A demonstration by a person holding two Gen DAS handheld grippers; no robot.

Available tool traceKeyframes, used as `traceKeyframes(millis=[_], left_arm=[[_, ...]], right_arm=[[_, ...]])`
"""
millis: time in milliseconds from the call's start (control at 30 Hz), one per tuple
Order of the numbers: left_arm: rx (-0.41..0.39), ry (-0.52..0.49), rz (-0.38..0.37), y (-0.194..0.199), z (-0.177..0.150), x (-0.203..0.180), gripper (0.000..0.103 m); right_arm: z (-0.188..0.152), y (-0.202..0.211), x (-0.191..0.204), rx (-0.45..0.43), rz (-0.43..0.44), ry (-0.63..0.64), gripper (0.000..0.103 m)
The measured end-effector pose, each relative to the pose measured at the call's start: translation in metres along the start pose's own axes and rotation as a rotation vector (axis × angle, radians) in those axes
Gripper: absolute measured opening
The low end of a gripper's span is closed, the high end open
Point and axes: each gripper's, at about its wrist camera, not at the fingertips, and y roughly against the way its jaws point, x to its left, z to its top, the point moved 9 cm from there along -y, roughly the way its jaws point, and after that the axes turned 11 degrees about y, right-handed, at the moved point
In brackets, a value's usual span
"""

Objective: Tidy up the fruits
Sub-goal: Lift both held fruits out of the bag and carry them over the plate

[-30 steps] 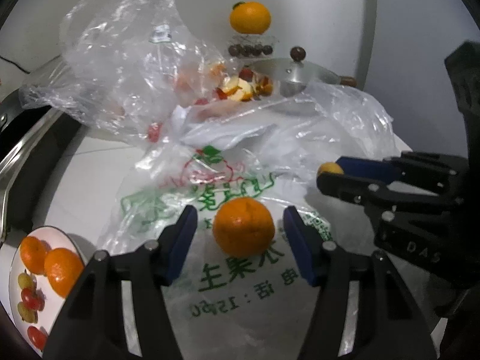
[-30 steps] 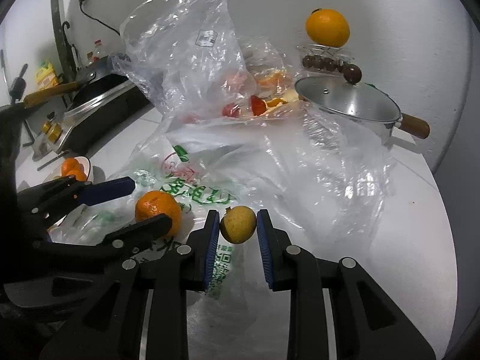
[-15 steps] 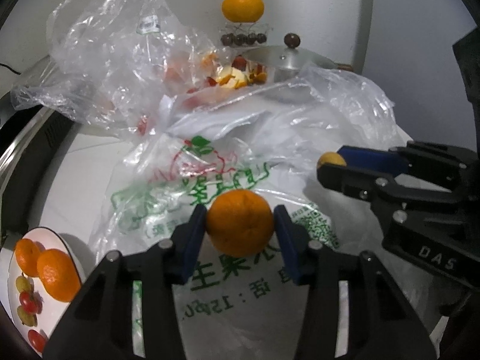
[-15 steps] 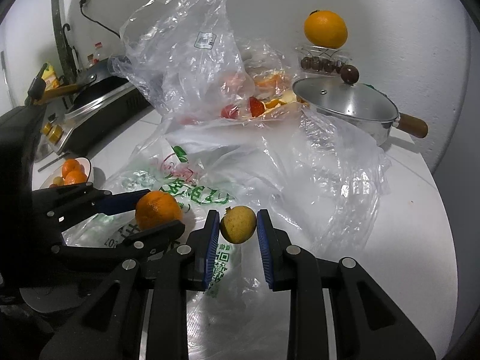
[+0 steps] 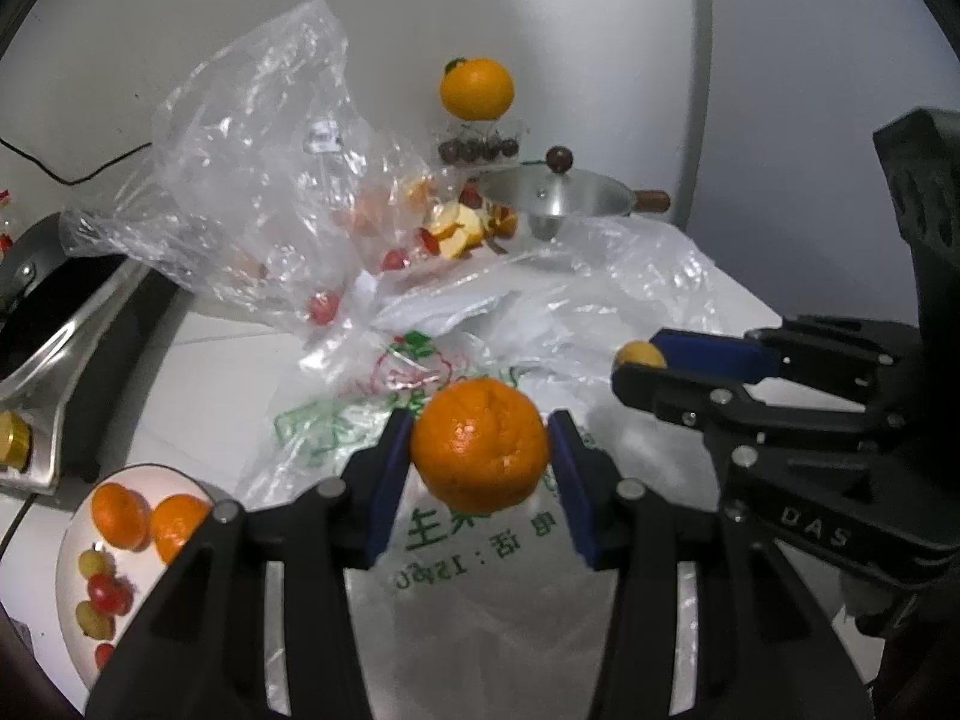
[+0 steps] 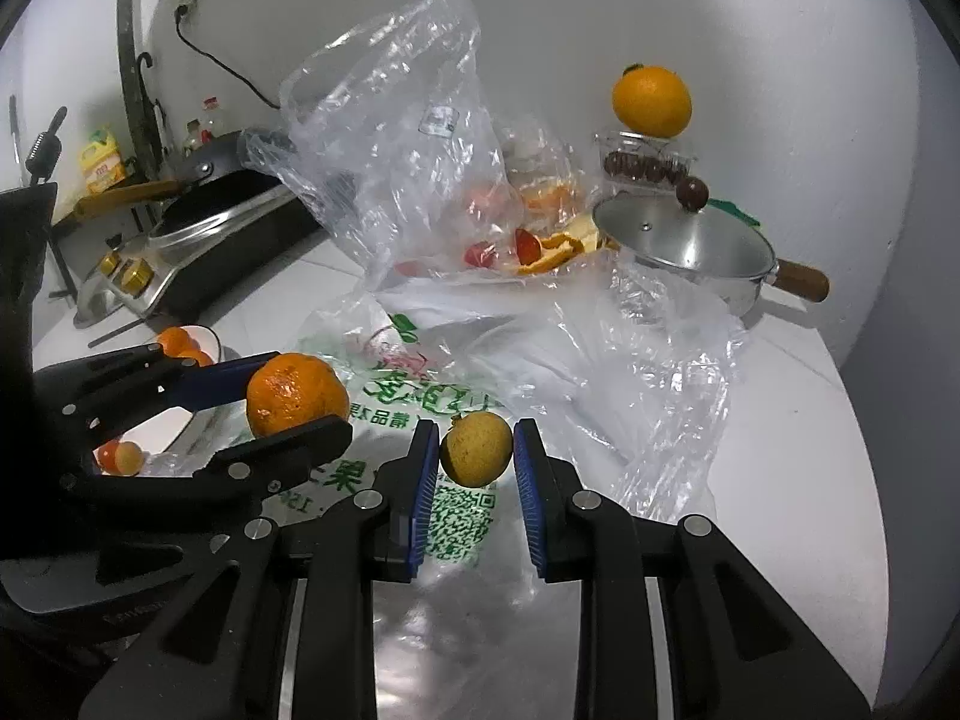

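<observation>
Two fruits are held off the counter, one in each gripper. The left gripper (image 5: 480, 447) has its blue pads pressed against both sides of an orange mandarin (image 5: 480, 444), jaws closed down to the fruit's width, and holds it above a printed plastic bag (image 5: 474, 534) with green lettering. The right gripper (image 6: 474, 459) pinches a smaller yellow fruit (image 6: 476, 449) between its pads — jaws narrow, gripping it at its sides — over the same bag's QR-code patch. In the left wrist view the right gripper comes in from the right side, the yellow fruit just showing at its tip. Low on the left sits a white plate (image 5: 69, 594) holding two more mandarins (image 5: 120, 515) and several small red and green-yellow fruits (image 5: 102, 591). Behind the printed bag a crumpled clear bag (image 6: 390, 138) stands up, with orange peel (image 6: 555, 255) and red pieces beside it. Farther back, a lidded steel pan (image 6: 684, 246) with a wooden handle rests near the wall — behind it a clear box of dark round fruit (image 6: 645, 165) with a large orange (image 6: 651, 101) perched on top. A stove (image 6: 198, 240) with a dark pan lies at the left.
</observation>
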Motion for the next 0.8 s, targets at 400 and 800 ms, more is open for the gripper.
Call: traceKeyframes(millis=[400, 800], left_arm=[[-0.088, -0.029, -0.012, 0.054, 0.004, 0.005, 0.047], [-0.147, -0.021, -0.017, 0.099, 0.0, 0.024, 0.047]], right_arm=[[0.009, 0.035, 0.022, -0.043, -0.028, 0.019, 0.027], [0.019, 0.058, 0.053, -0.075, -0.051, 0.045, 0.027]])
